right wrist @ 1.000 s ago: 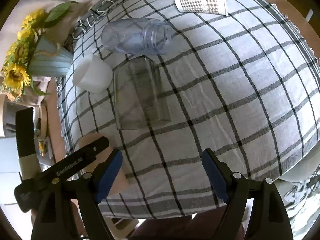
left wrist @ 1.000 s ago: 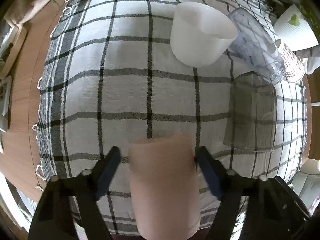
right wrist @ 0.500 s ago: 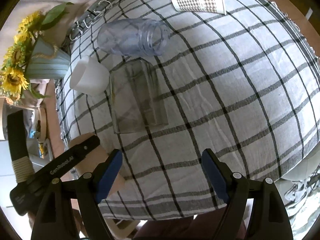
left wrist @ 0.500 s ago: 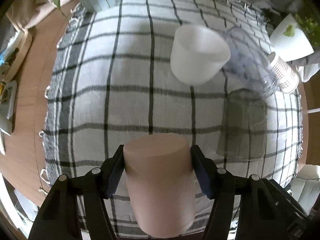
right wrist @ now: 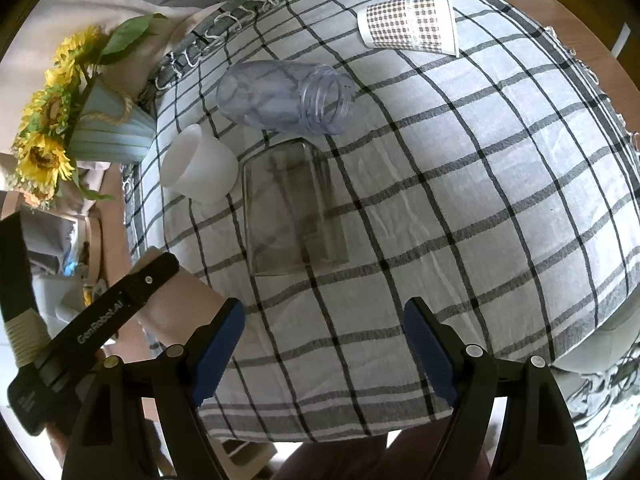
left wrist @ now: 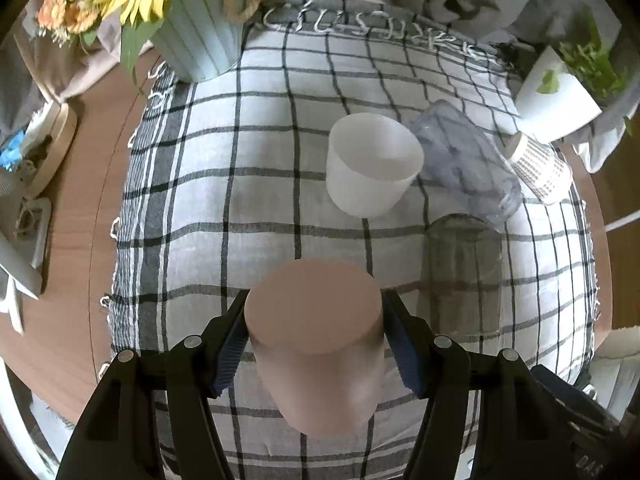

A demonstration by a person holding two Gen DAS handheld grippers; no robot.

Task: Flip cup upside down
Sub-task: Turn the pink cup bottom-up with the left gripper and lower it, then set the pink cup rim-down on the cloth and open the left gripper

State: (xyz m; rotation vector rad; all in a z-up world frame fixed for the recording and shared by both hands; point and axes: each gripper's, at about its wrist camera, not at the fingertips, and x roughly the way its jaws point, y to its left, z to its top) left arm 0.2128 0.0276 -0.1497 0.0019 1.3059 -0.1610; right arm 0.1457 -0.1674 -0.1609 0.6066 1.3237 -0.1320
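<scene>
Your left tongs (left wrist: 314,336) have just closed onto the pink cup (left wrist: 316,336), lifted base-up over the checked surface (left wrist: 260,200), flip nearly done; right tongs (right wrist: 324,344) gape, empty.

Five drinking vessels were in view: one pink cup (left wrist: 316,336), one white cup (left wrist: 372,164), one clear glass (right wrist: 294,208) lying on its side, one clear plastic jar (right wrist: 286,98) also on its side, and one checked paper cup (right wrist: 408,24) tipped over. There was one checked cloth (right wrist: 460,184), one pale blue vase (left wrist: 200,40) of sunflowers, and one white pot (left wrist: 556,96) with a green plant. Two grippers showed, the left gripper (left wrist: 316,344) and the right gripper (right wrist: 324,344).
</scene>
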